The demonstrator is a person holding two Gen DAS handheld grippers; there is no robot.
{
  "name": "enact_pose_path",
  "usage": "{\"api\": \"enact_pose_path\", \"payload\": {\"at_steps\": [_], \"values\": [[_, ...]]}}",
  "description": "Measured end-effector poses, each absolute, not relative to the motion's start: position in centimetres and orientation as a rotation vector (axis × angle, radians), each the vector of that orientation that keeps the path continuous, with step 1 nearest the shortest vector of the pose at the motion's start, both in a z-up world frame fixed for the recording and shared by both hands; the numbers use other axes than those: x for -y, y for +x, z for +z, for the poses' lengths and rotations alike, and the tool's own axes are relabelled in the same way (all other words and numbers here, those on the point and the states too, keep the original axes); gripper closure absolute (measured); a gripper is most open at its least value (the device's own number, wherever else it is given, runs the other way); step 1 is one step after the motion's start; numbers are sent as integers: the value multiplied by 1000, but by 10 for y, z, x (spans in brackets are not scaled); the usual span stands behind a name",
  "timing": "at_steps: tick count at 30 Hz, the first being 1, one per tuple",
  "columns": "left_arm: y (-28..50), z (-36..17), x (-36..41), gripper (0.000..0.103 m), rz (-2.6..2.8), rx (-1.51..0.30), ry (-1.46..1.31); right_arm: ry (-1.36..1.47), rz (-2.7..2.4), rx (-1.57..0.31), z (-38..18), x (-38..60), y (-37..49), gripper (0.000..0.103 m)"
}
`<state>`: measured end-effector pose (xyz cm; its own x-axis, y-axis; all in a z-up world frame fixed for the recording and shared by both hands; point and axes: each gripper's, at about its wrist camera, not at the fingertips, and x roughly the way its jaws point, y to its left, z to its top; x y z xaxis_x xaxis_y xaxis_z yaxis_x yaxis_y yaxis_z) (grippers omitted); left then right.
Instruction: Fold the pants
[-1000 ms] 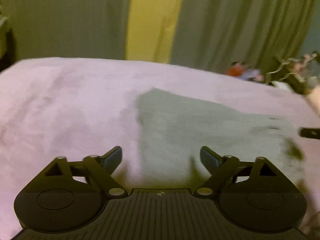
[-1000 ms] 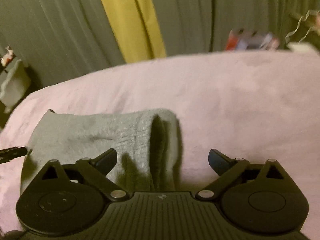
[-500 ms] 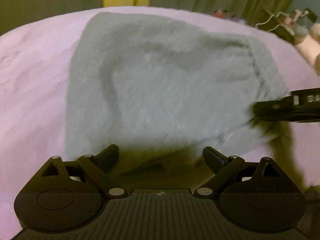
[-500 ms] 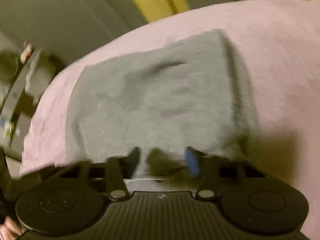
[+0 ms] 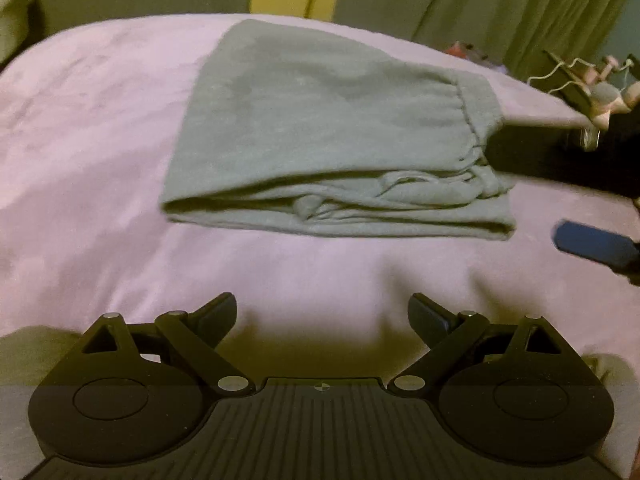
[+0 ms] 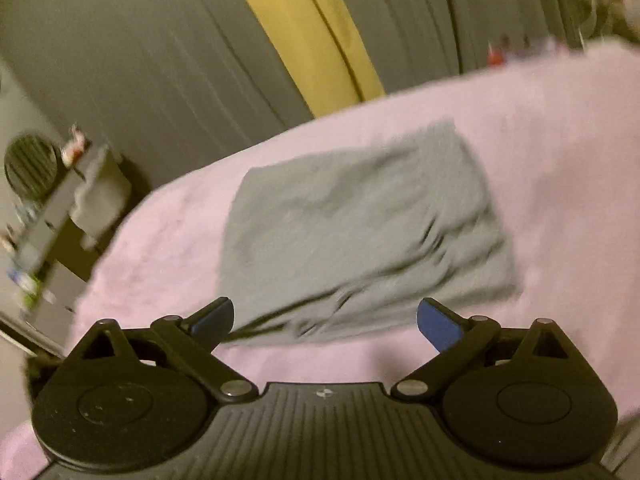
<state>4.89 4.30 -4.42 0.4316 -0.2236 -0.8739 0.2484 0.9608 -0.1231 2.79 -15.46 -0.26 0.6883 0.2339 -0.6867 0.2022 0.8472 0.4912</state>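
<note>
Grey folded pants (image 5: 332, 128), layered edge sharp only leftward

A bed (image 5: 100, 128) under a pale pink fuzzy cover carries the scene. Grey pants (image 5: 320, 128) lie directly on it, folded into a compact stack of layers, with bare cover on every side

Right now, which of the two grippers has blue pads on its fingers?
The right gripper: its fingertips carry blue pads. The left gripper has plain black fingers. Both are open, short of the folded pants.
</note>
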Motion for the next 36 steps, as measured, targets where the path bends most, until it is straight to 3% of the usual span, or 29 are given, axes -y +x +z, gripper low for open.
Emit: {"api": "enact_pose_path", "payload": {"at_steps": [7, 14, 24, 36], "values": [[34, -30, -71, 7, -168, -1085, -14, 421, -61, -887, -3, 112, -5, 5], [23, -34, -57, 7, -106, -1041, 150, 309, -182, -1018, -16, 97, -13, 5], [34, -28, -47, 7, -113, -958, 235, 234, -239, -1044, -22, 98, 0, 5], [52, -35, -36, 7, -167, -1025, 253, 196, -270, -1060, -33, 103, 25, 4]]}}
